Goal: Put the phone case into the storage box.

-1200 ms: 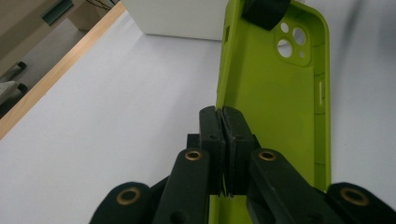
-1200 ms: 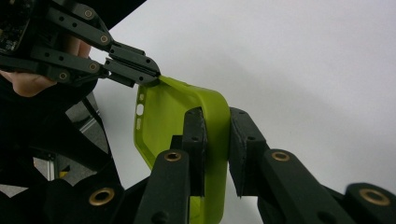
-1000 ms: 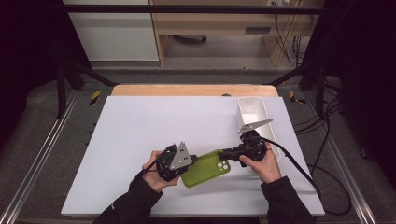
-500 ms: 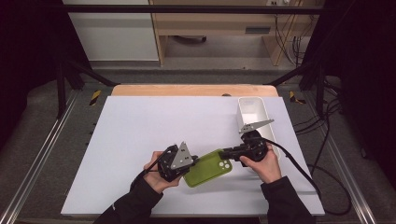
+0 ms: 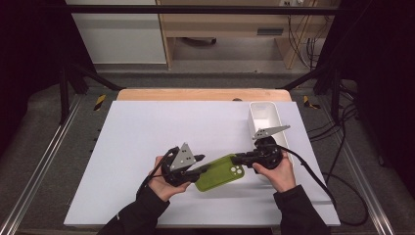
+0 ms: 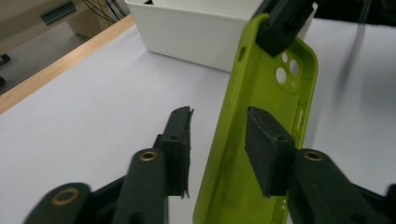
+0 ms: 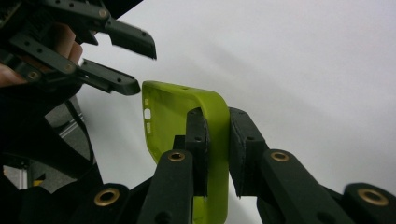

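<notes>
A lime-green phone case point(image 5: 221, 172) hangs just above the white table top between my two grippers, camera holes toward the right one. My right gripper point(image 5: 236, 160) is shut on the rim at the camera end; in the right gripper view its pads point(image 7: 217, 116) pinch the curved wall of the case point(image 7: 173, 116). My left gripper point(image 5: 203, 164) has just been opening. In the left gripper view the case point(image 6: 280, 93) stands on edge between its jaws point(image 6: 222, 119): the left pad is clear of it and the right pad lies close to its back.
A white rectangular bin point(image 5: 264, 115) stands behind the right hand, near the table's right side. The white table top point(image 5: 147, 127) spreads wide to the left and back, ending at a wooden strip point(image 5: 195, 94). Cables trail off to the right.
The left gripper's jaws have spread apart off the case end they were closed on. The right gripper keeps its hold, and both hands stay about where they were.
</notes>
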